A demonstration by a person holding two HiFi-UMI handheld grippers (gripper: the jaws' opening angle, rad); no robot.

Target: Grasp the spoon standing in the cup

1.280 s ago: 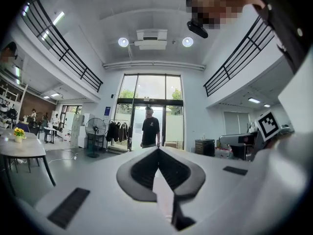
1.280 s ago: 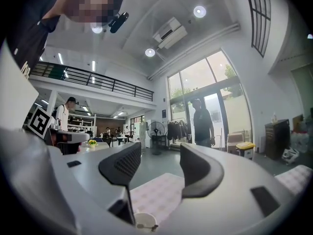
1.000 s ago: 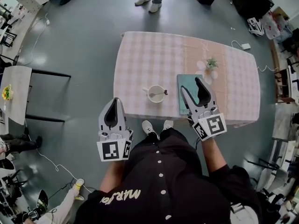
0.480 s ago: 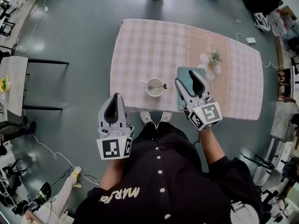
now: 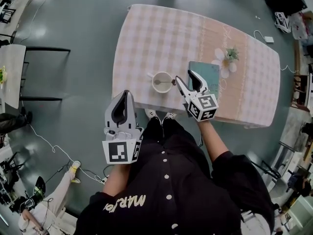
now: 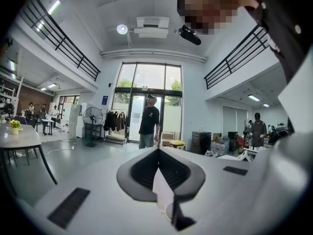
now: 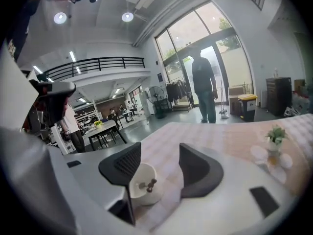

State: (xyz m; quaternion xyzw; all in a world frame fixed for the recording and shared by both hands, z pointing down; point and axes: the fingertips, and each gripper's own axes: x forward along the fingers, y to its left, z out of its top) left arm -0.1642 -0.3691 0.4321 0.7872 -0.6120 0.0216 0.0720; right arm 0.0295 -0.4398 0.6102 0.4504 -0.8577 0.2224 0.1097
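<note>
A white cup [image 5: 162, 82] stands near the front edge of the pink checked table [image 5: 161, 38]. A spoon [image 5: 167, 82] leans in it, its dark handle end pointing right. My right gripper [image 5: 186, 79] is open just right of the cup, fingertips close to the spoon's handle. In the right gripper view the cup [image 7: 142, 184] and the spoon [image 7: 147, 184] show between the spread jaws, nearer the left one. My left gripper [image 5: 122, 104] hangs off the table over the floor, jaws shut with nothing in them.
A teal book [image 5: 207, 72] lies right of the cup under the right gripper. A small potted plant [image 5: 231, 54] stands on a flower-shaped mat further right. The table's front edge runs just below the cup. A person [image 6: 148, 120] stands beyond the table.
My right gripper has moved left and forward, from over the teal book to beside the cup. The left gripper has stayed about where it was.
</note>
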